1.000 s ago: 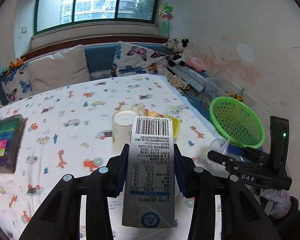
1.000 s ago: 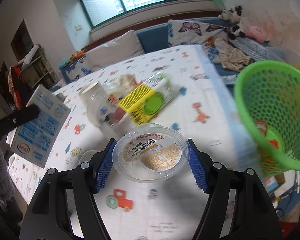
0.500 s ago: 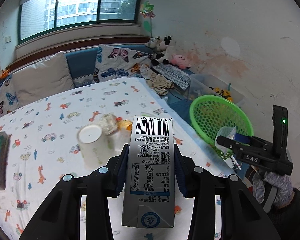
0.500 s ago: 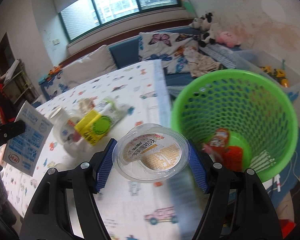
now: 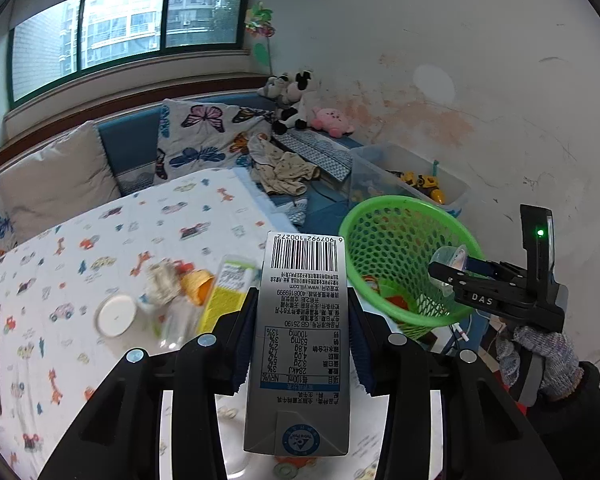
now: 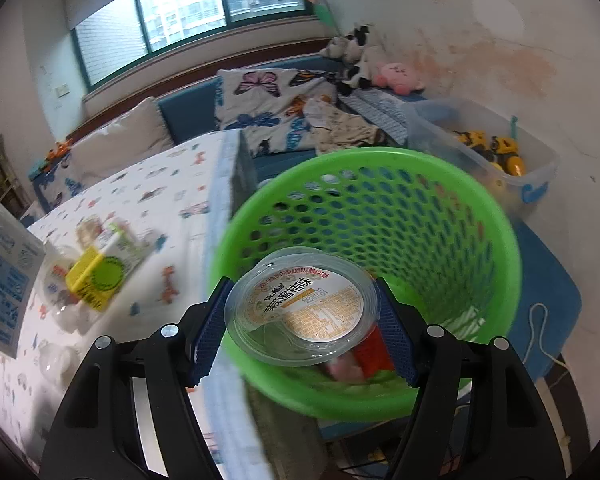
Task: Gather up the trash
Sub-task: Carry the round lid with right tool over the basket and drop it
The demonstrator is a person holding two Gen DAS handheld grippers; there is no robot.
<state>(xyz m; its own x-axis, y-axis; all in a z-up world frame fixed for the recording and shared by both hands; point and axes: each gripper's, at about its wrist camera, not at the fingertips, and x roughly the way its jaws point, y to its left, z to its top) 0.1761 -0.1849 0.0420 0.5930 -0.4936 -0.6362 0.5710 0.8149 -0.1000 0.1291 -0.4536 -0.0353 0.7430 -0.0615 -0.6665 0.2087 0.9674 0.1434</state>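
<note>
Tilting downward, the right hand-held gripper (image 6: 302, 328) clamps a clear cup (image 6: 300, 306) above the green basket (image 6: 380, 160); the left (image 5: 300, 340) grips a carton (image 5: 300, 344).

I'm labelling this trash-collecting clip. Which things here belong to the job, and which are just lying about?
Job:
milk carton, in left gripper
clear cup, in right gripper
green basket
yellow carton on table

Lying about:
plush toys
butterfly cushion
toy bin

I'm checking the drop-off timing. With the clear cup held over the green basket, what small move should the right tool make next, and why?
Probably open the right tool and let the clear plastic cup fall. The cup sits clamped between its blue pads, and the green basket already fills the view beneath it, with earlier trash inside.
</note>
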